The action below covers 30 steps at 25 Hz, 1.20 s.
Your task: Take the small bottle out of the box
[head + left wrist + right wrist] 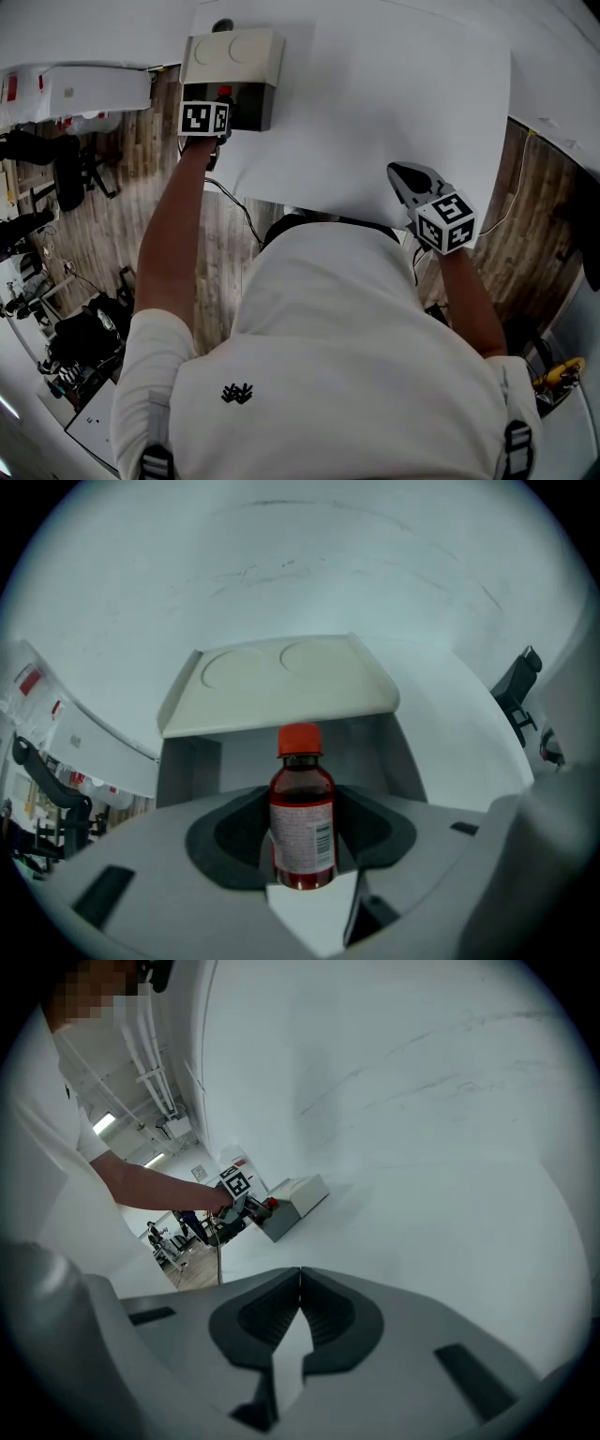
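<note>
The small bottle (302, 817) has a red cap, red liquid and a white label. It stands upright between the jaws of my left gripper (302, 860), which is shut on its lower body. Right behind it is the grey box (375, 752) with its cream lid (281, 682) raised. In the head view the left gripper (223, 105) is at the box (255, 105) front, and the bottle's red cap (225, 92) shows just above the marker cube. My right gripper (409, 180) hangs over the white table's near edge with its jaws shut on nothing, as the right gripper view (300, 1309) confirms.
The white table (394, 94) stretches right of the box. Its near edge runs by my body, with wood floor (216, 244) and a cable below. A black chair (70, 178) and clutter stand at the left. Another chair (520, 682) shows beyond the table.
</note>
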### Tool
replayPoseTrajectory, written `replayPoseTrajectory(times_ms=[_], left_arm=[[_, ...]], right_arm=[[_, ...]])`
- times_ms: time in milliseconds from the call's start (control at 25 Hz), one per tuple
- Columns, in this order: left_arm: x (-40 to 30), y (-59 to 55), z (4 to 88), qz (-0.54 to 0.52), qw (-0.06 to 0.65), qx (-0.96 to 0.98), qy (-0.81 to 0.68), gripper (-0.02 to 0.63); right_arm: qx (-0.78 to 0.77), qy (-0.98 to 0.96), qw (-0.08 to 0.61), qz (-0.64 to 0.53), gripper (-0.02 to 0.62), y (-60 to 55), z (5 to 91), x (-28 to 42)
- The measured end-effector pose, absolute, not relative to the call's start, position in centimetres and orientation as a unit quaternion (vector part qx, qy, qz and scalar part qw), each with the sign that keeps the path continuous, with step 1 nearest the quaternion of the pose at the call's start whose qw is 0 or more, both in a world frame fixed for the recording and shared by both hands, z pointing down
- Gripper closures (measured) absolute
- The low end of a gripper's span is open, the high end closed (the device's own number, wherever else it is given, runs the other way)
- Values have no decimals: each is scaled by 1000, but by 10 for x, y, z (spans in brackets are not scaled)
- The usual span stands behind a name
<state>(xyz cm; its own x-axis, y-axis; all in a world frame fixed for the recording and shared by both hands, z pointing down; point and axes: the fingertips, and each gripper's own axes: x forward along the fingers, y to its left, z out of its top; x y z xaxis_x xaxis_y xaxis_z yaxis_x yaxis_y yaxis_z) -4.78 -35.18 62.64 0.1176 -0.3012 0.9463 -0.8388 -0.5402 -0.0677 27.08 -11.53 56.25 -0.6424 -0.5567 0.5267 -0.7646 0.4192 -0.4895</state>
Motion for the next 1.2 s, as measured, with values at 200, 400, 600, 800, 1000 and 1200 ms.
replayPoseTrajectory(times_ms=[200, 400, 600, 800, 1000, 1200], left_arm=[[-43, -348, 608, 496, 253, 721, -412, 382], [-39, -338, 589, 461, 251, 744, -414, 383], [-50, -320, 573, 430, 258, 758, -416, 383], [-59, -299, 555, 387, 267, 784, -405, 383], [-72, -277, 533, 371, 247, 797, -407, 383], [-78, -253, 512, 334, 244, 818, -400, 383]], right_arm=[[387, -838, 144, 357, 589, -117, 563, 262], [375, -848, 148, 345, 589, -120, 562, 252], [362, -858, 155, 330, 589, -124, 557, 234], [356, -865, 166, 311, 589, -128, 548, 216], [361, -867, 169, 298, 589, -129, 540, 199], [363, -870, 170, 288, 589, -134, 532, 179]])
